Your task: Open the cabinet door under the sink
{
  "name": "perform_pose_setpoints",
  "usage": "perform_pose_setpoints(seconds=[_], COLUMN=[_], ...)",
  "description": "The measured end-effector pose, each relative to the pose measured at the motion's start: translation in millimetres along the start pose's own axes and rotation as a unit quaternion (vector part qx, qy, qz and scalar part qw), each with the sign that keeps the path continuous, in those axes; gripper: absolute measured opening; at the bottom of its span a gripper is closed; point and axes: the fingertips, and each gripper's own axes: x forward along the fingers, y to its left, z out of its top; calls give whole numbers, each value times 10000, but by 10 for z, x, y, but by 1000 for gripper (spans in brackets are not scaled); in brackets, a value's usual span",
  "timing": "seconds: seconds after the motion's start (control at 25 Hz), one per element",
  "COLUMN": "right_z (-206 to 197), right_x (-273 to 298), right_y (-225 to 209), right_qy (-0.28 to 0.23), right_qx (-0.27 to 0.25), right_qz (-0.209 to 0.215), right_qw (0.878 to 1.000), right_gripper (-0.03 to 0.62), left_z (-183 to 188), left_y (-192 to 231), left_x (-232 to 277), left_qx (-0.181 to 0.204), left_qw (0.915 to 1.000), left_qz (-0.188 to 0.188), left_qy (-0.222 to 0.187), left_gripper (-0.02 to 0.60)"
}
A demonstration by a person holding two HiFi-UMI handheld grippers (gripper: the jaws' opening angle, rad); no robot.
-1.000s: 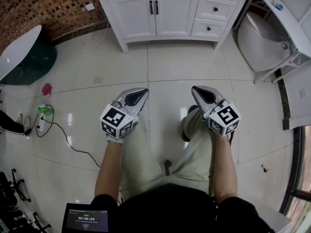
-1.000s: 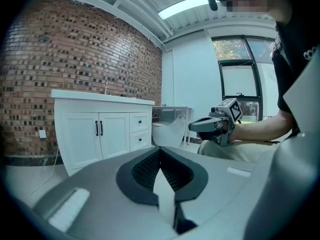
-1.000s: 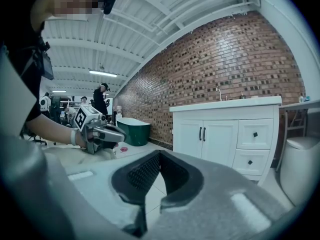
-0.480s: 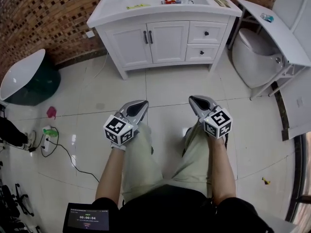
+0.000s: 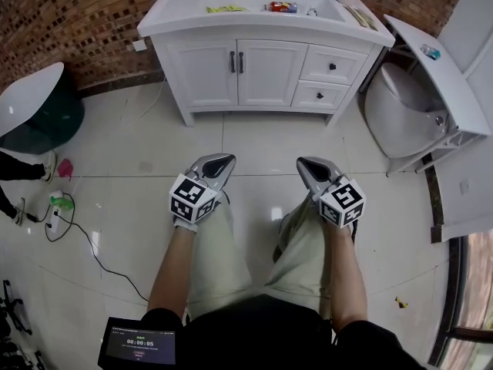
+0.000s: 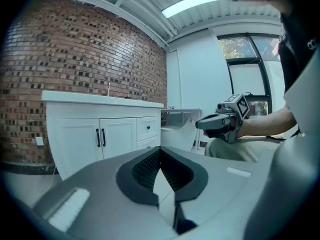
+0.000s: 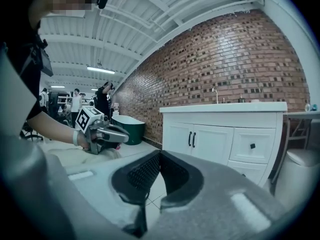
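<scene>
**Now fully in sight, doors not yet reached**

Under the sink (image 5: 258,0), the cabinet doors (image 5: 236,82) stand shut, their two black handles (image 5: 236,62) side by side at the middle seam. Since a second ago the whole vanity top has come into the head view, yet both tools remain over the person's thighs, well apart from the doors. The left tool (image 5: 218,163) and right tool (image 5: 308,165) each have their jaws closed tip to tip on nothing. By my judgement the reach has not begun, and a tool must open before taking a handle.
</scene>
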Motion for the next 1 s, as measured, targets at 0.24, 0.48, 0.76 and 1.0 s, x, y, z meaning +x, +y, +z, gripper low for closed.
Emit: perform_pose_setpoints(seconds=[0.24, 0.48, 0.76, 1.0], right_z=[-23, 50, 48, 133], right_x=[219, 516, 961, 1201], right_y=[-115, -117, -378, -596], right_qy=[-9, -264, -95, -224], right_qx=[160, 252, 228, 356], right_qz=[116, 338, 355, 315], right_qw=[9998, 9988, 9991, 9986], right_gripper=[-8, -8, -8, -8], left_z=[246, 134, 170, 197], left_y=[152, 316, 740, 999], left_x=[108, 299, 446, 610], left_qx=[-324, -156, -229, -226], left_qw=[9972, 9993, 9994, 9992], left_qz=[-281, -328, -255, -318], left_qy=[-607, -107, -91, -36], left_gripper=[17, 15, 17, 17])
